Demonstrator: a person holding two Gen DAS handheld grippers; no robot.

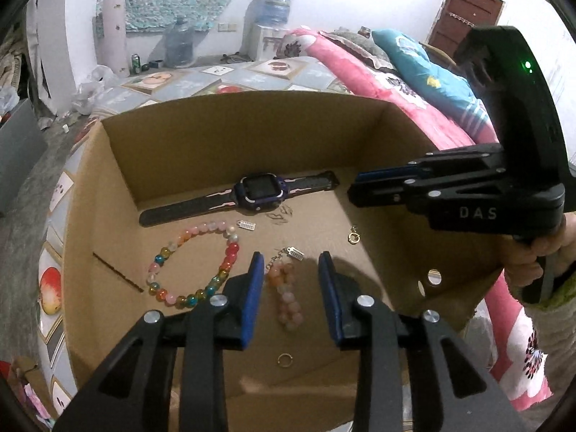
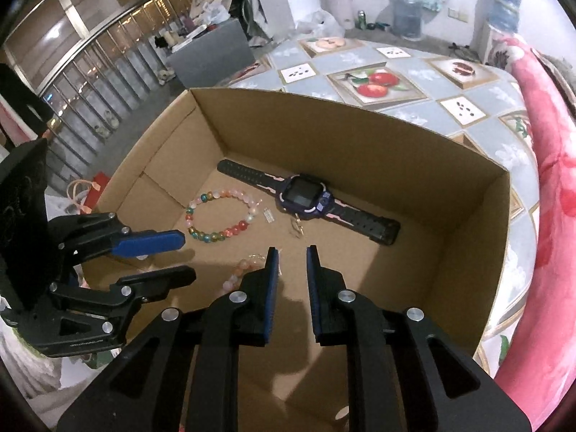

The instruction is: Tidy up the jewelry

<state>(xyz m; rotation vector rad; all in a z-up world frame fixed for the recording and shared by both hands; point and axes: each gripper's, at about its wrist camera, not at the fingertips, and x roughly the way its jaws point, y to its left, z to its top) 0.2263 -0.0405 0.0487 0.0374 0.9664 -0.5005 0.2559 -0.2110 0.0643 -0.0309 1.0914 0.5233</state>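
Observation:
An open cardboard box (image 1: 223,136) (image 2: 360,133) holds the jewelry. A dark smartwatch (image 1: 260,190) (image 2: 306,198) lies at the back. A multicolour bead bracelet (image 1: 196,262) (image 2: 219,216) lies in front of it. A pink bead bracelet (image 1: 286,295) (image 2: 237,273) lies straight, between and below my left gripper's (image 1: 289,270) open fingers. A gold ring (image 1: 284,360) and a small gold clasp (image 1: 354,235) lie on the box floor. My right gripper (image 2: 292,262) is open and empty above the floor; it also shows in the left wrist view (image 1: 354,187).
The box sits on a fruit-patterned cloth (image 2: 378,82). Pink and teal bedding (image 1: 378,68) lies to the right. Water bottles (image 1: 180,43) stand by the far wall. The left gripper also shows in the right wrist view (image 2: 187,255).

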